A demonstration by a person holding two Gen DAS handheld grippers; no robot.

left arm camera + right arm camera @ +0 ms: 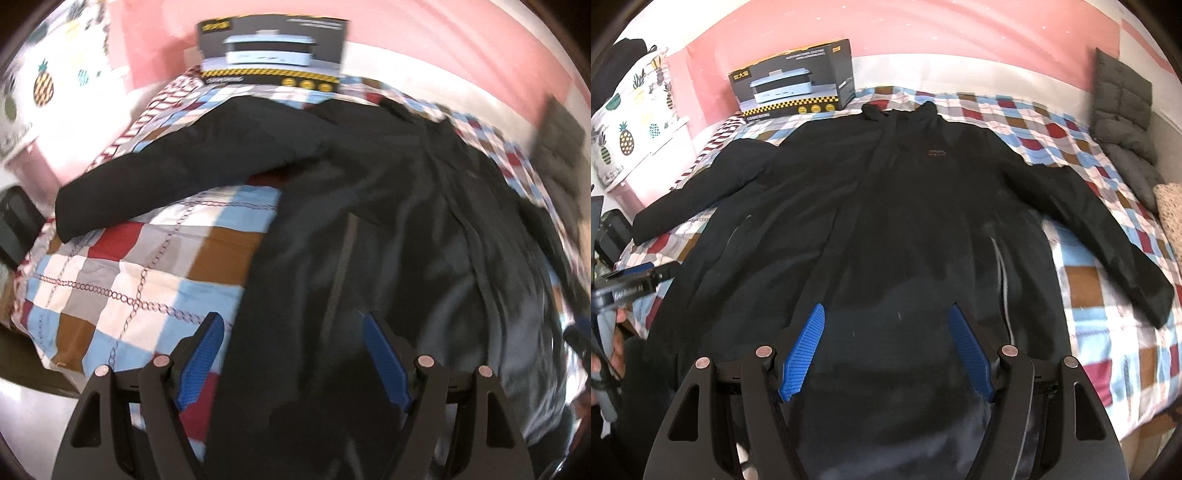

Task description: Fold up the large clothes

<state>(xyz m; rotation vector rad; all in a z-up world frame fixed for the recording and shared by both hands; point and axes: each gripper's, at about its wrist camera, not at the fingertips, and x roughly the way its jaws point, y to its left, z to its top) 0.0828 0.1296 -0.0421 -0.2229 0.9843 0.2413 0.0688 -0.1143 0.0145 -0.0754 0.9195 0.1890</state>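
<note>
A large black jacket (886, 206) lies spread front-up on the checked bedspread (1089, 280), collar toward the wall and both sleeves out to the sides. My right gripper (886, 314) hangs open over the lower middle of the jacket, with nothing between its blue pads (805, 350). In the left wrist view the jacket (369, 229) fills the right half, its left sleeve (177, 177) stretched over the bedspread (129, 280). My left gripper (291, 325) is open above the jacket's left side edge, holding nothing. The left gripper (631, 284) also shows at the left border of the right wrist view, held by a hand.
A black appliance box (798, 85) stands at the head of the bed against the pink wall. A pineapple-print pillow (631, 122) lies at the far left. Grey cushions (1123, 110) lean at the right edge of the bed.
</note>
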